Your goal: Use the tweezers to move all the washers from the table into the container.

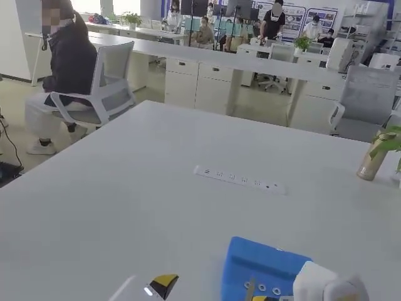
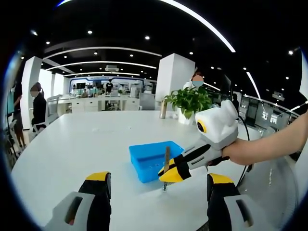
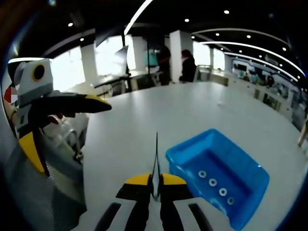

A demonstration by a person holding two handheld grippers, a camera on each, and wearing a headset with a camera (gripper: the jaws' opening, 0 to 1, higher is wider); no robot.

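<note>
A blue container (image 3: 243,166) lies on the white table (image 1: 125,188) with several washers (image 3: 212,182) in a row inside it. My right gripper (image 3: 155,185) is shut on thin tweezers (image 3: 156,161) that point forward, just left of the container. From the left gripper view, the right gripper (image 2: 172,172) holds the tweezers (image 2: 166,161) tip-down on the table at the container's (image 2: 149,161) near edge. Whether the tips hold anything is too small to tell. My left gripper (image 2: 159,197) stands open and empty nearby. The container (image 1: 250,260) sits at the head view's bottom edge.
A flush socket strip (image 1: 241,179) sits mid-table. A potted plant (image 1: 376,153) stands at the table's far right edge. A person sits on a chair (image 1: 106,81) beyond the far left corner. More desks and people fill the room behind.
</note>
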